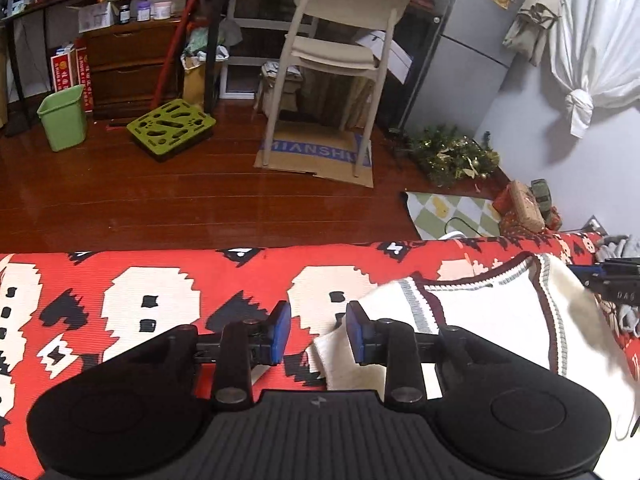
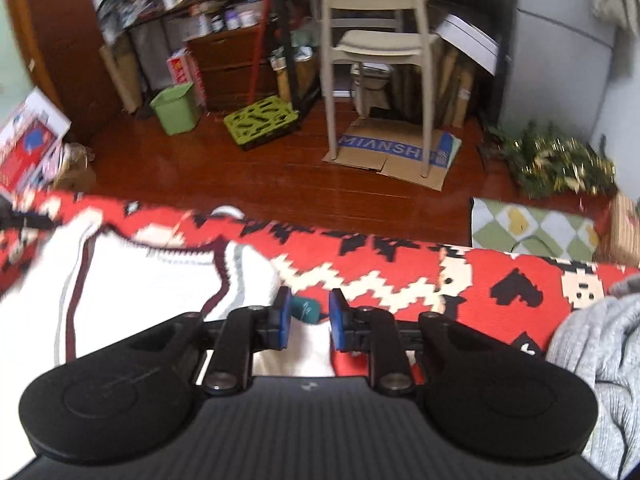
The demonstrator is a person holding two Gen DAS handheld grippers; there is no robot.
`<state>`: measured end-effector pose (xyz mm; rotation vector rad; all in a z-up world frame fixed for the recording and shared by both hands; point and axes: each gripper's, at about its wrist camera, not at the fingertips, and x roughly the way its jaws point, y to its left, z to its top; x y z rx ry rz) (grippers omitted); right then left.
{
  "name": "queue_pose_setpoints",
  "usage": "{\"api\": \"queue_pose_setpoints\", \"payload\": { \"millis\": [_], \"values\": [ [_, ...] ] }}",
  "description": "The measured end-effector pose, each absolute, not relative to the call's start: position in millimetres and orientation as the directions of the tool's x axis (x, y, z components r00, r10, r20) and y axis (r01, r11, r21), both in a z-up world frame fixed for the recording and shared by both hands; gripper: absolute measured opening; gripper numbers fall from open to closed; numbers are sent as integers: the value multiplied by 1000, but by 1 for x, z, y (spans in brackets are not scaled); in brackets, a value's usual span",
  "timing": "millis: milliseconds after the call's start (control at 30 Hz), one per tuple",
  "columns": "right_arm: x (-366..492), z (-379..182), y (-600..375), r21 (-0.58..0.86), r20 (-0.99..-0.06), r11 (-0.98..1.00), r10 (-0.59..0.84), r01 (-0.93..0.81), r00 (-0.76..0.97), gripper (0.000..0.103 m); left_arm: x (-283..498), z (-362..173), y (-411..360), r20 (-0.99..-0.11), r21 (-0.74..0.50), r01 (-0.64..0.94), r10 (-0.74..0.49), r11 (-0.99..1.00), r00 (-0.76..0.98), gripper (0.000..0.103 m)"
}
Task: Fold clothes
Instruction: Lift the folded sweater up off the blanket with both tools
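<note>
- White knit garment (image 1: 488, 320): lies on the red patterned blanket (image 1: 160, 280), between the 2 grippers. It is sleeveless in appearance, with a V-shaped neckline edged in dark maroon and grey stripes.
- Fold state: the neckline faces up and the body is spread broadly. In the left wrist view, 1 edge (image 1: 340, 356) near the tongs looks turned or bunched. Judgement: this fits either a garment being laid flat for folding or one with a side fold in progress; the pictures do not settle which. No compact folded bundle is visible.
- Material: ribbed trim at the armhole and neck, a soft flat knit on the body; judged limp and likely to sag when lifted.
- Left gripper (image 1: 318, 332): tongs spread, nothing between the blue pads (image 1: 282, 332); the right pad sits over the garment's edge.
- Right gripper (image 2: 307, 322): tongs spread, holding nothing, above the garment's opposite edge. A small teal item (image 2: 306, 310) shows between the fingers; its nature cannot be told.
- Grey knit garment (image 2: 600, 360): heaped at the right, loosely crumpled, apparently unfolded.
- Blanket: ribbed weave, red with cream and black pixel-style motifs.
- Surroundings: glossy wooden floor (image 1: 160, 200), a beige chair (image 1: 340, 52), and a green bin (image 1: 64, 116).
</note>
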<state>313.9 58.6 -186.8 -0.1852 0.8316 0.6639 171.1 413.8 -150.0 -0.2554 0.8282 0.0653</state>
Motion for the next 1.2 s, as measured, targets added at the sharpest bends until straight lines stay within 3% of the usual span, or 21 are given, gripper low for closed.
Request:
{"api": "queue_pose_setpoints", "payload": {
  "millis": [133, 267, 400, 433, 500, 567, 700, 933, 967, 1000, 1033, 1200],
  "values": [
    [301, -189, 69, 49, -734, 766, 463, -641, 497, 24, 170, -151, 412, -732, -211, -142, -60, 967, 679, 30],
    [285, -189, 79, -10, -730, 735, 457, -677, 508, 34, 170, -151, 411, -728, -224, -128, -78, 966, 682, 32],
    [271, -190, 83, -23, -721, 720, 469, -694, 510, 34, 168, -152, 411, -726, -233, -123, -88, 965, 682, 32],
    [269, -190, 83, -33, -718, 714, 470, -699, 514, 33, 167, -152, 412, -725, -237, -125, -90, 963, 683, 32],
    [264, -189, 86, -63, -712, 699, 468, -712, 523, 15, 165, -153, 413, -723, -246, -128, -94, 961, 685, 32],
    [258, -188, 89, -105, -707, 680, 463, -726, 535, 6, 165, -153, 414, -723, -252, -127, -99, 960, 684, 32],
    [273, -181, 79, -132, -675, 758, 403, -639, 618, 5, 166, -154, 414, -724, -249, -121, -102, 961, 683, 32],
    [307, -187, 58, -33, -705, 838, 367, -544, 607, 5, 173, -158, 398, -731, -155, -86, -56, 984, 680, 31],
    [308, -188, 57, -27, -707, 841, 367, -540, 605, 5, 173, -158, 396, -732, -141, -81, -49, 987, 680, 29],
    [310, -188, 56, -21, -708, 844, 366, -537, 604, 5, 174, -159, 394, -732, -128, -76, -43, 989, 679, 15],
    [311, -189, 55, -15, -710, 846, 366, -533, 602, 5, 175, -159, 391, -733, -114, -71, -36, 991, 679, 10],
    [320, -194, 49, 15, -717, 859, 366, -512, 594, 4, 179, -162, 384, -735, -66, -54, -12, 996, 678, 9]
  ]
}}
